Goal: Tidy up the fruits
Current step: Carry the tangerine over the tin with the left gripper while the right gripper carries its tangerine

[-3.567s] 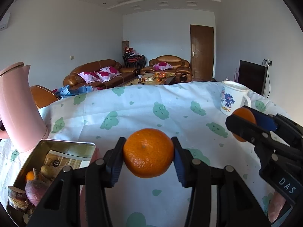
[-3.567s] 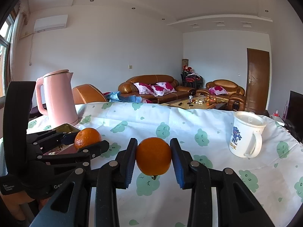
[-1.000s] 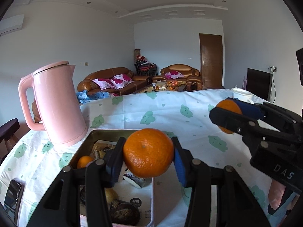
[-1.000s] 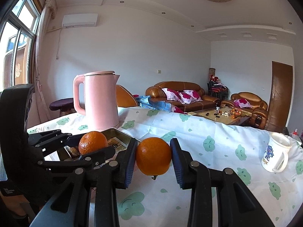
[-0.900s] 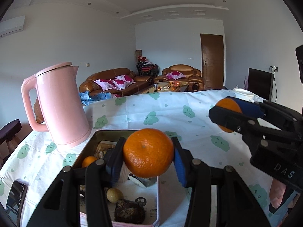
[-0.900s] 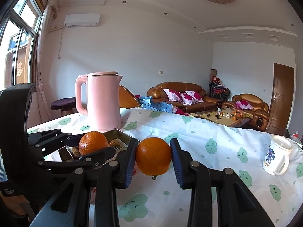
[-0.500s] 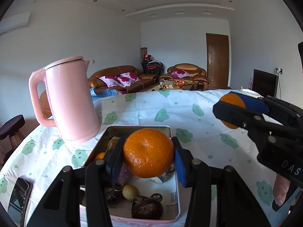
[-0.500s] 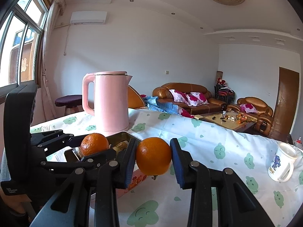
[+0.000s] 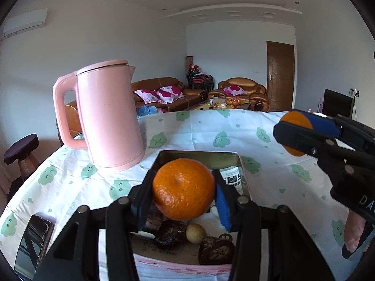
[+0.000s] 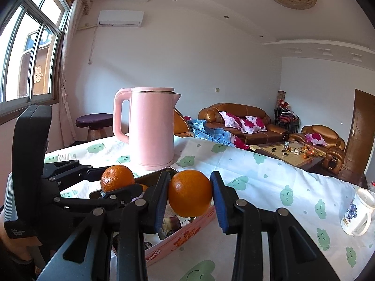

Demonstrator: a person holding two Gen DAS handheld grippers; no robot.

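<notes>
Both tongs have swung toward the tin (image 9: 199,157); left tongs (image 9: 184,190) grip a tangerine (image 9: 184,188) above it, right tongs (image 10: 189,196) grip an orange (image 10: 189,196) beside it, ready to drop.

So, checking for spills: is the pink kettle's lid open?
No, the pink kettle stands upright on the tablecloth with its flat lid seated shut.

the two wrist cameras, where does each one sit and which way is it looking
Left wrist: on the left claw, looking along its fingers over the orange it grips at the tin and pink kettle; the right claw shows at right.
Right wrist: on the right claw, looking past its own orange toward kettle and sofas; the left claw shows at left.
Shared: both oranges, kettle, tin, tablecloth.
</notes>
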